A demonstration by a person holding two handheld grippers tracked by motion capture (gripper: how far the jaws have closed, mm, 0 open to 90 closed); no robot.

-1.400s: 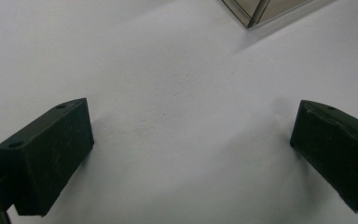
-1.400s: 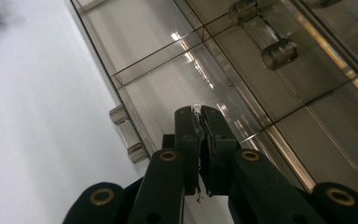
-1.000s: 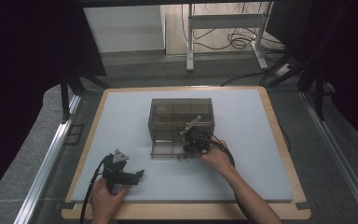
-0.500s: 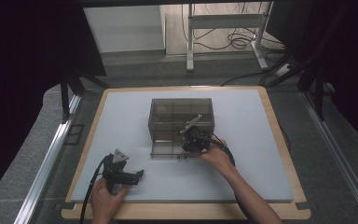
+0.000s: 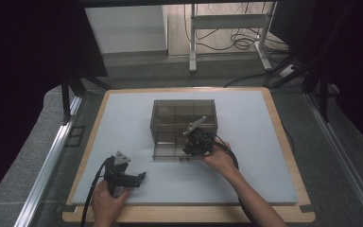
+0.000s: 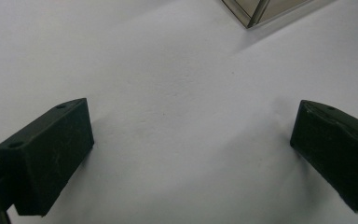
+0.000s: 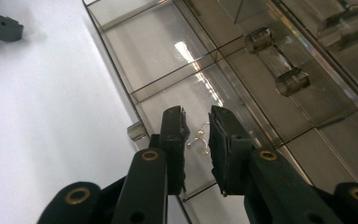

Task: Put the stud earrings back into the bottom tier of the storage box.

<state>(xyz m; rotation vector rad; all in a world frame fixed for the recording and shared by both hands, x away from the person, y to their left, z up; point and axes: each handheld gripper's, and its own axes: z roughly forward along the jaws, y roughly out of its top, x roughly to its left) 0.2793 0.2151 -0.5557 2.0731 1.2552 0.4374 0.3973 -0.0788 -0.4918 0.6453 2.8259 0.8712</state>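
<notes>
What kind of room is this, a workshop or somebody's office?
Most likely a lab bench set up for recording. A white, wood-edged work board holds a clear smoky plastic compartment box, black curtains hang at the sides, and loose cables lie on the floor under a metal-legged desk behind.

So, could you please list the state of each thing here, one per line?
Box: clear, upright on the table, its drawer pulled out toward the person.
Small metal item: lying in the drawer, between the jaws, not gripped.
Right gripper: over the drawer, jaws slightly apart; they have just been opening.
Left gripper: wide open, nothing between the jaws, low over the white table.
</notes>
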